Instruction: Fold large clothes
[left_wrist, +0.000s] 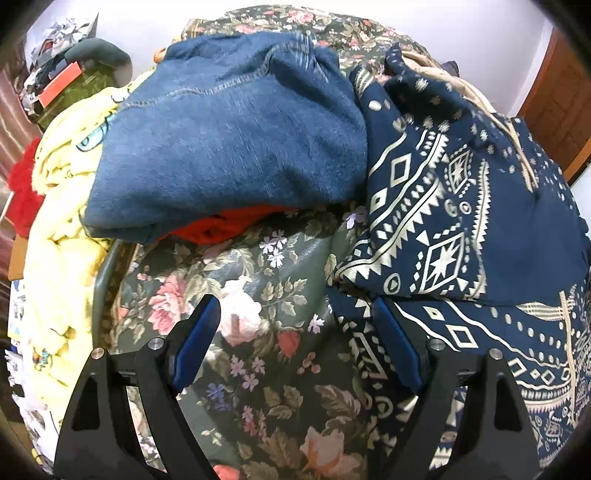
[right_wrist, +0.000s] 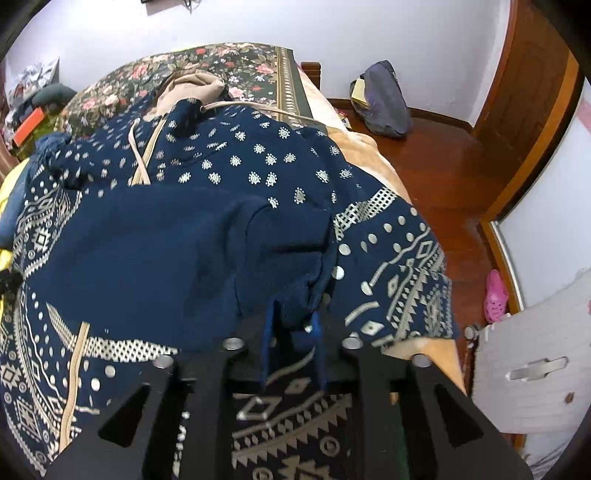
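Right wrist view shows us the navy patterned hoodie (right_wrist: 221, 206) spread across the floral bedspread (right_wrist: 236, 70), its beige-lined hood toward the far wall and one sleeve (right_wrist: 280, 258) folded in over the chest. We find the right gripper (right_wrist: 293, 325) with its blue pads (right_wrist: 267, 332) a little apart and the sleeve cuff lying between them; whether the pads press on the cloth we cannot tell. From the left wrist view, the left gripper (left_wrist: 295, 339) stands spread wide above the bedspread, just beside the hoodie's near edge, holding nothing. A folded blue denim garment (left_wrist: 229, 147) rests on red cloth (left_wrist: 221, 225) beyond it, with a yellow blanket (left_wrist: 62, 236) to the side. We judge the sleeve fold to be the step in hand, near its end. The next move calls for clearing the right gripper from the cuff without dragging it, then taking the other sleeve or the hem.
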